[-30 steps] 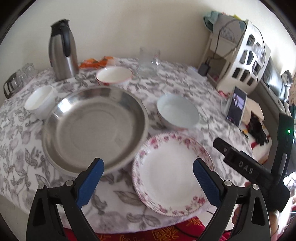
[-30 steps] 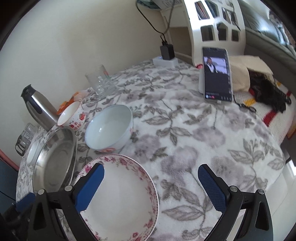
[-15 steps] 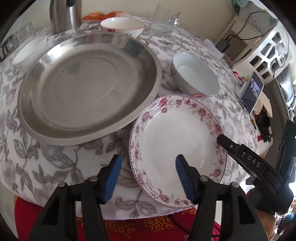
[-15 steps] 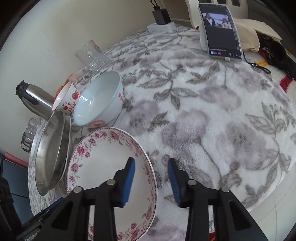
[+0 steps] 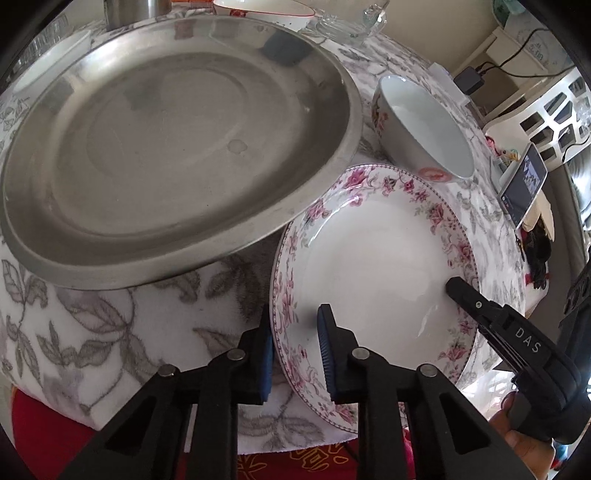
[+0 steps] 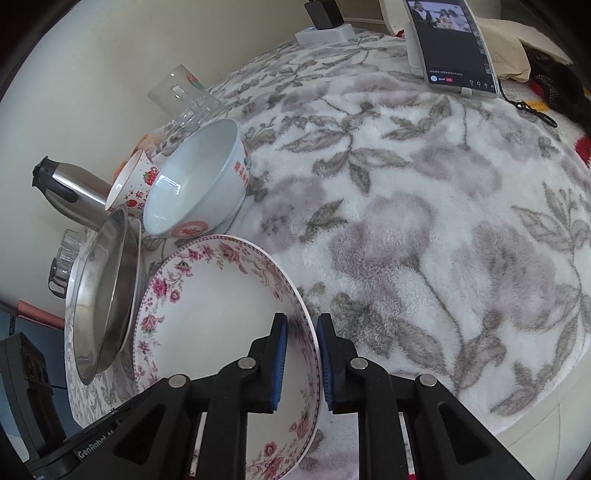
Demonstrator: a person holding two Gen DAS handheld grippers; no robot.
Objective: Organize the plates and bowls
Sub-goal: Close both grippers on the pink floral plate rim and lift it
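Left gripper point(image 5: 295, 347): tipped steeply down, jaws just closing astride plate point(image 5: 373, 266) rim.
Right gripper point(image 6: 300, 363): likewise, opposite rim.

On the table point(image 5: 166, 332): steel tray point(image 5: 166, 140) at left, its rim overlapping floral plate point(image 5: 373, 273) at right. Behind the plate, a bowl point(image 5: 428, 125). Behind the tray, a smaller bowl point(image 5: 258, 11), glassware point(image 5: 347, 22) and a flask point(image 6: 70, 194). At far right, a propped phone point(image 5: 522, 184).
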